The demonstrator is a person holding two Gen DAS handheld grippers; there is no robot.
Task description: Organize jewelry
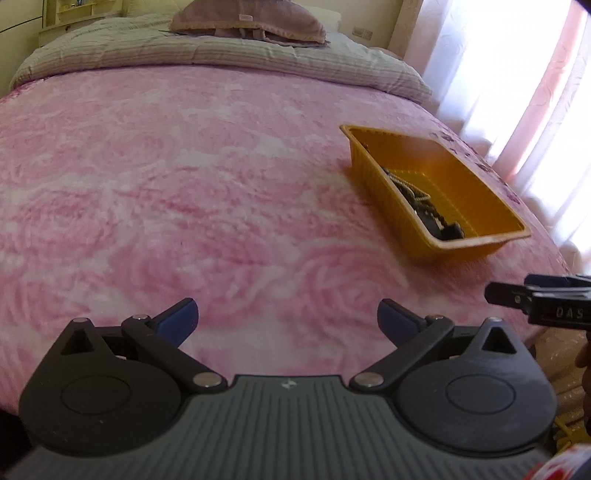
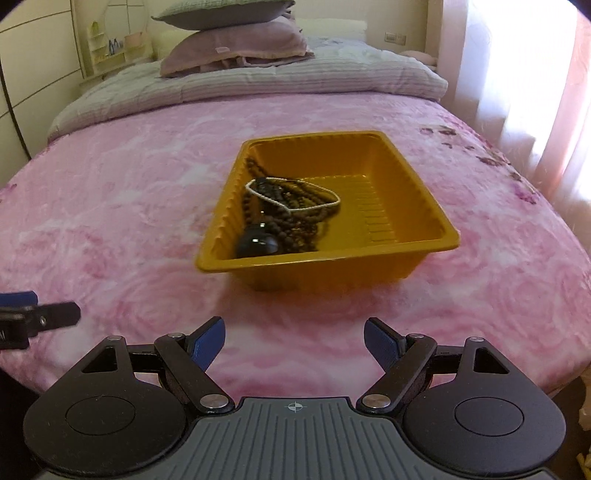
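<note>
I am hovering both sets of fingers, left gripper (image 1: 288, 319) and right gripper (image 2: 294, 339), wide and empty. The jewelry (image 2: 284, 212) is lying tangled in the yellow tray (image 2: 406, 254) on the bed (image 2: 110, 221); next I judge reaching in to separate one strand.

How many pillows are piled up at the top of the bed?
2. A mauve pillow lies on the striped quilt, and a grey-green pillow sits on top of it. More could be hidden behind them.
</note>
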